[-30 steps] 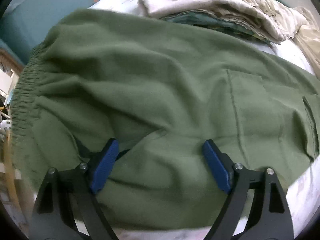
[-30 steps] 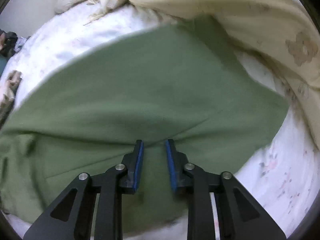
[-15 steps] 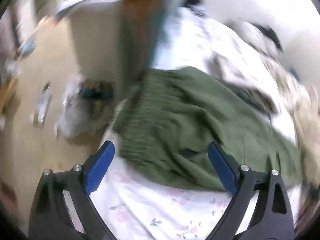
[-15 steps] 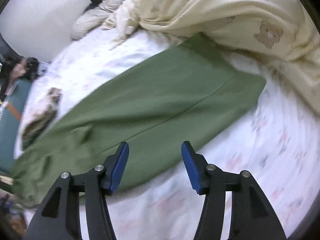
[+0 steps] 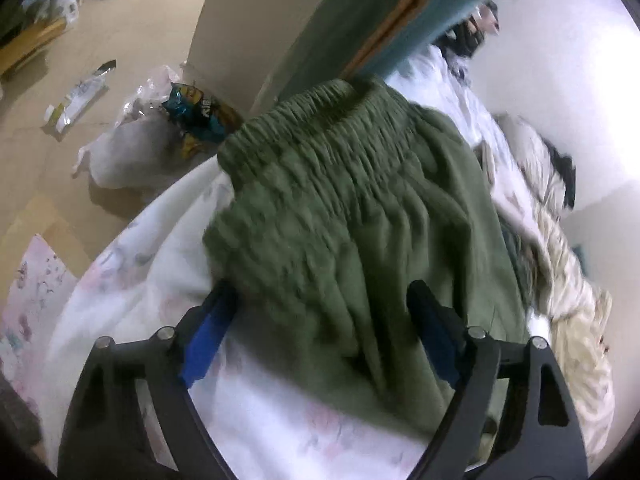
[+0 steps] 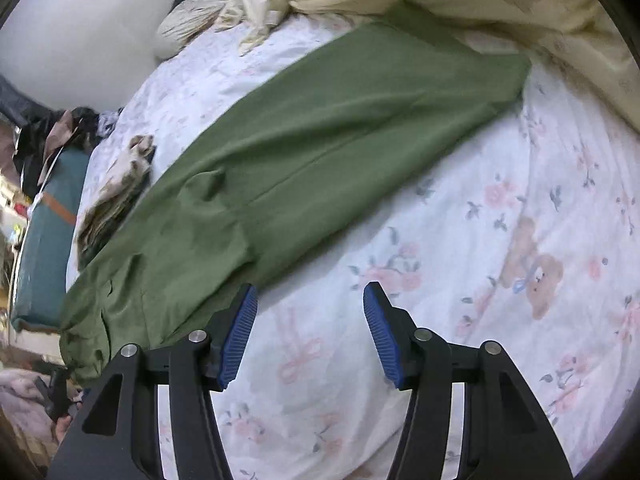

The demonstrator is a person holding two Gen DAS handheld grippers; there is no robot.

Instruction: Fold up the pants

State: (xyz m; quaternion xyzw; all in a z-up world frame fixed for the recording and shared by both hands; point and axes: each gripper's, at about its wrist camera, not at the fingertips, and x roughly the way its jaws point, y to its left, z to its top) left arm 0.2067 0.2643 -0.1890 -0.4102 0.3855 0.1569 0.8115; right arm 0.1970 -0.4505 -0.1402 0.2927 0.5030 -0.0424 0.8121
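Note:
Green pants (image 6: 320, 128) lie folded lengthwise on a floral bed sheet (image 6: 500, 280), legs stretching to the far right under a cream blanket. The gathered elastic waistband (image 5: 320, 132) shows in the left wrist view at the bed's edge. My left gripper (image 5: 320, 332) is open, its jaws straddling the waist end of the pants (image 5: 360, 260) close above the cloth. My right gripper (image 6: 310, 332) is open and empty over bare sheet, just right of the pants' near edge.
A cream teddy-print blanket (image 6: 500, 0) is heaped at the far side, over the leg ends. Folded clothes (image 6: 116, 192) lie beyond the pants. A teal headboard (image 5: 380, 20) stands by the waistband. The floor with a plastic bag (image 5: 132, 148) lies left of the bed.
The right gripper let go of the pants, opened wide and pulled back over the sheet. The left gripper swung from the pants' middle toward the waistband at the bed's edge and stayed open.

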